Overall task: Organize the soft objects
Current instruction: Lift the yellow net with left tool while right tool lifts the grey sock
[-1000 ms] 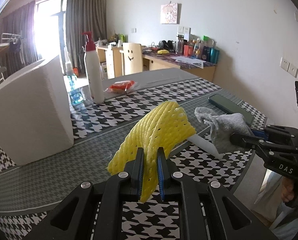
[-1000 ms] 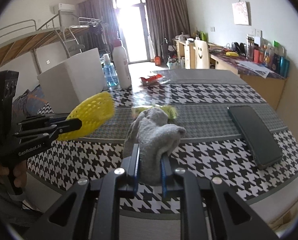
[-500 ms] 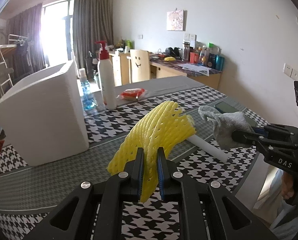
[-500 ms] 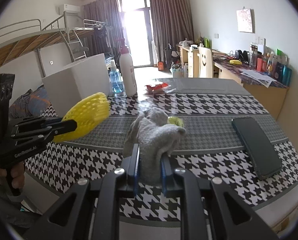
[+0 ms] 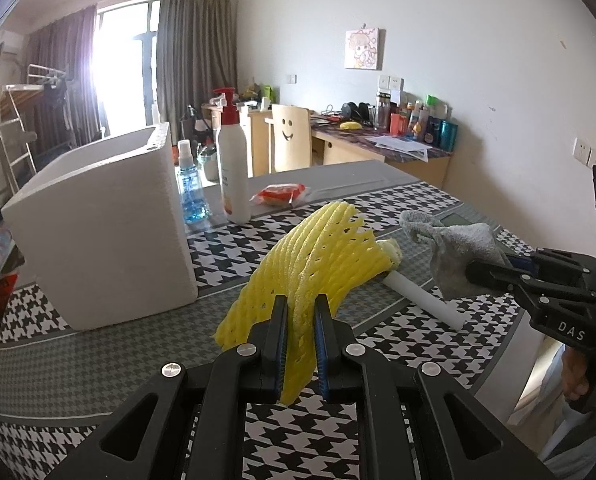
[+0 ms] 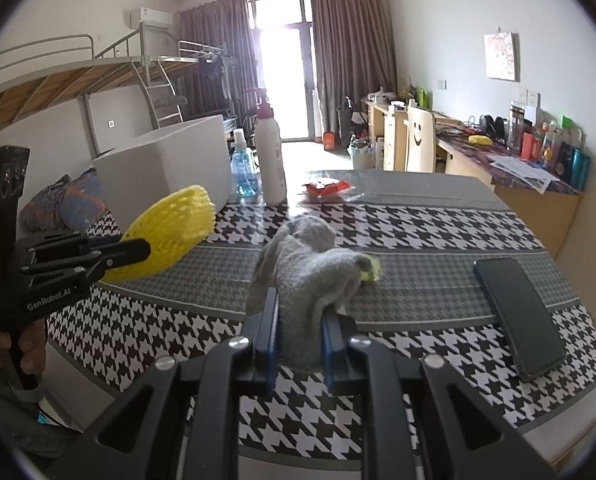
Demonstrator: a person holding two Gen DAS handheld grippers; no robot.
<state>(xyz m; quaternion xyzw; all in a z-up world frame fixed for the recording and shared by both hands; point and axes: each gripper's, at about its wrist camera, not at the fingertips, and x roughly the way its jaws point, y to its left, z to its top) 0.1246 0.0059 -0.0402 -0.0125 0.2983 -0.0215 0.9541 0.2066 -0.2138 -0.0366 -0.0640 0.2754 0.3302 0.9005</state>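
My left gripper (image 5: pixel 299 314) is shut on a yellow foam net sleeve (image 5: pixel 313 256) and holds it above the houndstooth table; it also shows in the right wrist view (image 6: pixel 166 232). My right gripper (image 6: pixel 298 312) is shut on a grey cloth (image 6: pixel 305 256), seen at the right of the left wrist view (image 5: pixel 453 248). A white foam box (image 5: pixel 98 224) stands open-topped at the left, also in the right wrist view (image 6: pixel 166 164). A white foam tube (image 5: pixel 421 298) with a pale yellow end lies on the table behind the sleeve.
A white pump bottle (image 5: pixel 232 168), a blue spray bottle (image 5: pixel 190 188) and a red snack packet (image 5: pixel 280 194) stand behind the box. A dark phone (image 6: pixel 519 312) lies at the table's right. A desk and chair (image 5: pixel 292 136) stand beyond.
Both grippers have risen and drawn back a little with their loads still held. The white box now appears farther from the left gripper.
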